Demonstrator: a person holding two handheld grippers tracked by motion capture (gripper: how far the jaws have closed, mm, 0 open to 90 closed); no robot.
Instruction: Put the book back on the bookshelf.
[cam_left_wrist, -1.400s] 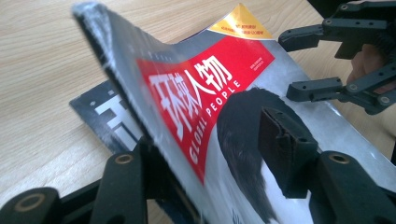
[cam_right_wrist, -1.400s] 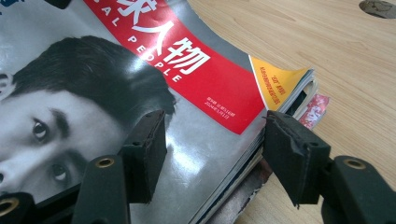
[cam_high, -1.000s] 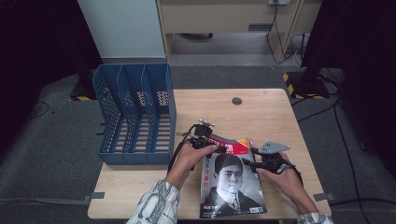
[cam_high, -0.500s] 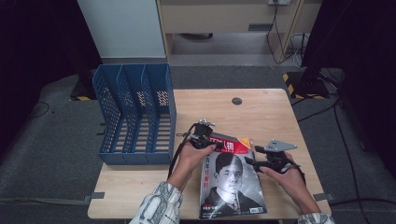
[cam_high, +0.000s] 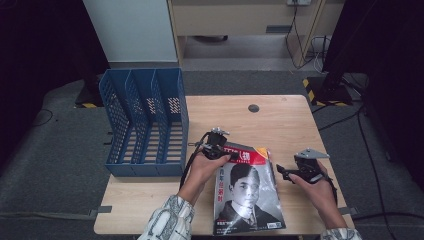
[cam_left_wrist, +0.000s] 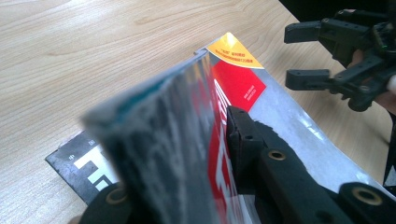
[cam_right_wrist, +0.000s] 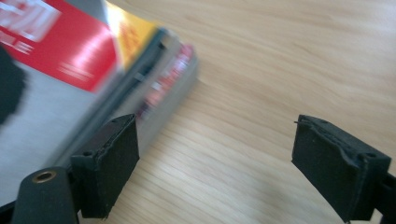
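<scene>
A magazine (cam_high: 247, 195) with a red banner and a man's portrait lies on the wooden table (cam_high: 280, 120), its far left corner lifted. My left gripper (cam_high: 223, 151) is shut on that raised corner; in the left gripper view the cover (cam_left_wrist: 187, 140) bends up between the jaws. My right gripper (cam_high: 281, 172) stands open just right of the magazine, its jaws apart over bare wood. The right gripper view has the magazine's edge (cam_right_wrist: 154, 88) close to the left jaw, not between the pads.
A blue three-slot file rack (cam_high: 145, 120) stands at the table's left side. A round cable hole (cam_high: 253, 108) sits near the far edge. More magazines (cam_right_wrist: 173, 70) lie under the top one. Bare wood stretches beyond the magazine.
The left gripper has moved slightly with the magazine's corner lifted. The right gripper has shifted a little nearer the magazine's right edge.
</scene>
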